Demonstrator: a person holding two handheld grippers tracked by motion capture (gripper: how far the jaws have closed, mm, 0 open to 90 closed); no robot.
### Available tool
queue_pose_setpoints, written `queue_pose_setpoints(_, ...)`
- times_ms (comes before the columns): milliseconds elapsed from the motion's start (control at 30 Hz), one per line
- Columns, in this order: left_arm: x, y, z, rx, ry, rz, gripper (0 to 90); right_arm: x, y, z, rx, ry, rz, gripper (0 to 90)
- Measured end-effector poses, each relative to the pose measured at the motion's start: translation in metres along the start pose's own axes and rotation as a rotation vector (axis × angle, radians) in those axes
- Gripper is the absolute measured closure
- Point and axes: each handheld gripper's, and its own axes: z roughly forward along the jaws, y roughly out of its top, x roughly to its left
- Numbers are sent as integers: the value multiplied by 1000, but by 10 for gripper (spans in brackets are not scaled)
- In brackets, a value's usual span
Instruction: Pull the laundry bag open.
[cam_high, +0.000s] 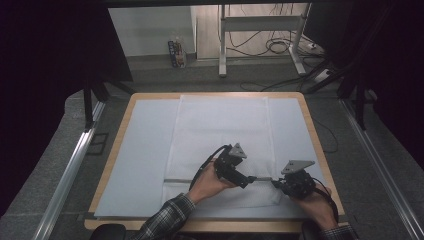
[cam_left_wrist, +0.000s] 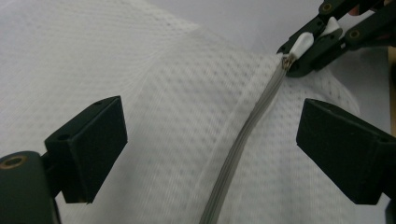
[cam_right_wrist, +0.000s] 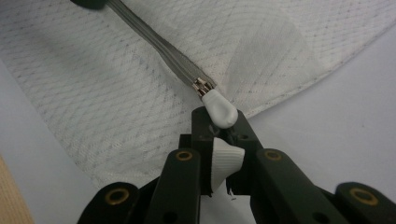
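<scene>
My right fingers (cam_right_wrist: 219, 135) grip the white zipper pull (cam_right_wrist: 219, 108) at the mesh bag's (cam_left_wrist: 177, 107) zipper (cam_left_wrist: 243, 140) end; my left fingers (cam_left_wrist: 210, 149) stand open over the zipper.

Even, dim light falls on the table (cam_high: 125, 165); the room around it sinks into black. Near the zipper (cam_left_wrist: 243, 140), the mesh is softly blurred.

Mesh bag (cam_high: 220, 135) on table (cam_high: 117, 145), zipper (cam_high: 215, 180) along near edge
</scene>
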Motion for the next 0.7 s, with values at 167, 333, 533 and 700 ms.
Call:
queue_pose_setpoints(167, -5, 11, 16, 24, -10, 24, 89, 0, 0, -1, -5, 2, -4, 828)
queue_pose_setpoints(333, -10, 21, 30, 25, -17, 41, 88, 0, 0, -1, -3, 3, -5, 822)
queue_pose_setpoints(533, -12, 31, 39, 16, -29, 41, 89, 0, 0, -1, -1, 7, -3, 817)
queue_pose_setpoints(700, -13, 35, 46, 5, -36, 29, 89, 0, 0, -1, -2, 7, -3, 815)
